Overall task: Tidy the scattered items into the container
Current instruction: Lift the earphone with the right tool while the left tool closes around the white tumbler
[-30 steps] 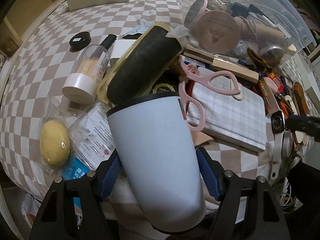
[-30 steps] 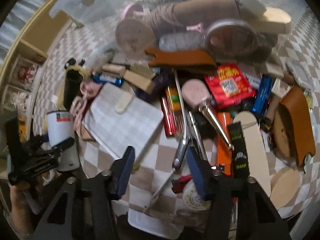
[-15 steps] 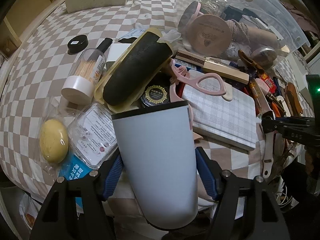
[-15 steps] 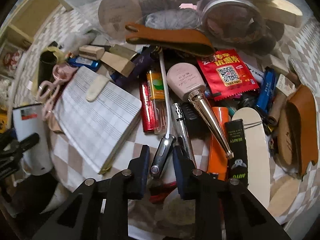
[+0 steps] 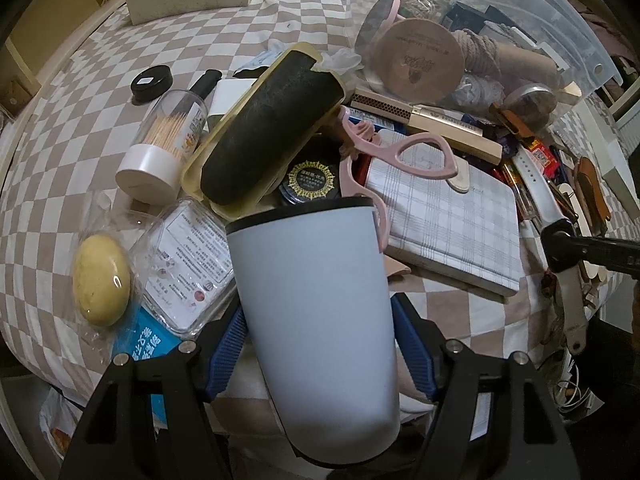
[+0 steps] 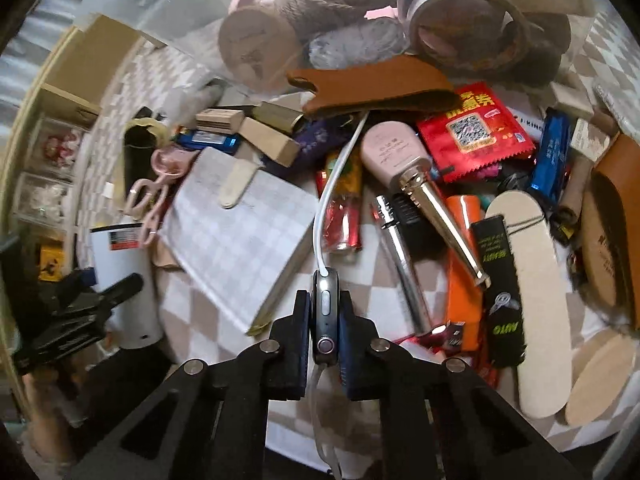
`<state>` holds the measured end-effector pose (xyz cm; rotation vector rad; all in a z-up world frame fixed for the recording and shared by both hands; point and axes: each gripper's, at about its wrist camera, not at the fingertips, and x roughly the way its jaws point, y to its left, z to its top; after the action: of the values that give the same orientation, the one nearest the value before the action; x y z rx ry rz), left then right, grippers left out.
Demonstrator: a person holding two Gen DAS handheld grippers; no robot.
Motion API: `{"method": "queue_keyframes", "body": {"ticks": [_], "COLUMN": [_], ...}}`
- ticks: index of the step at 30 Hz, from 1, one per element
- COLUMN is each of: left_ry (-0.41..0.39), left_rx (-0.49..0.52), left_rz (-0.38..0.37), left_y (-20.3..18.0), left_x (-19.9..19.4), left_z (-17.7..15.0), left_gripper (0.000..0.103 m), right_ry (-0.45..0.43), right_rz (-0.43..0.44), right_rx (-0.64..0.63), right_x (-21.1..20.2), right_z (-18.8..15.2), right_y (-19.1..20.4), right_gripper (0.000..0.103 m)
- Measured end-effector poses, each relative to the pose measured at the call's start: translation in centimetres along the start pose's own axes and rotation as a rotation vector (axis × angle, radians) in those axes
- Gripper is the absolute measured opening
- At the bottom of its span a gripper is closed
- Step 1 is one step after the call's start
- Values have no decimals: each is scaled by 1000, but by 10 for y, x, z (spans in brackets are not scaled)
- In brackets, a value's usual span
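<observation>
Plaid notebook (image 6: 236, 236), scissors (image 6: 150, 196), beside watch (image 6: 325, 312)

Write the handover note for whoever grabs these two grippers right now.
Left gripper: shut on the white tumbler, held above the near table edge.
Right gripper: shut on the smartwatch, white strap trailing over the pile.
Clear plastic container: at the far side, already holding a rope spool, round tins and more.
Left: drop in tumbler and watch, then clear the notebook, pink scissors, toothpick jar and the rest.
</observation>
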<state>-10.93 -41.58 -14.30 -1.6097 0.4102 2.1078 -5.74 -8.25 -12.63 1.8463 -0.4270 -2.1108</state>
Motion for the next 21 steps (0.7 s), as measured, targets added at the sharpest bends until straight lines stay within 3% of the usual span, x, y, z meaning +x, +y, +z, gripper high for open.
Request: {"method": "queue_keyframes", "body": {"ticks": [7,15,21], "left_ry": [14,75,67], "left_rx": [19,42,34], "left_rz": [15,36,44], "left_y": [-3,-12,-15], "left_x": [-5,8,12], "left_z": [-7,-19,-17], "left_gripper": [72,76,71], "right_ry": [-7,-49,-103], "right_rz": [143,228,290], "right_rx": [63,83,58], "right_x": [-12,-28,-51], "right_z": [1,9,13], "right_y": [11,20,31], "right_gripper": [14,14,14]}}
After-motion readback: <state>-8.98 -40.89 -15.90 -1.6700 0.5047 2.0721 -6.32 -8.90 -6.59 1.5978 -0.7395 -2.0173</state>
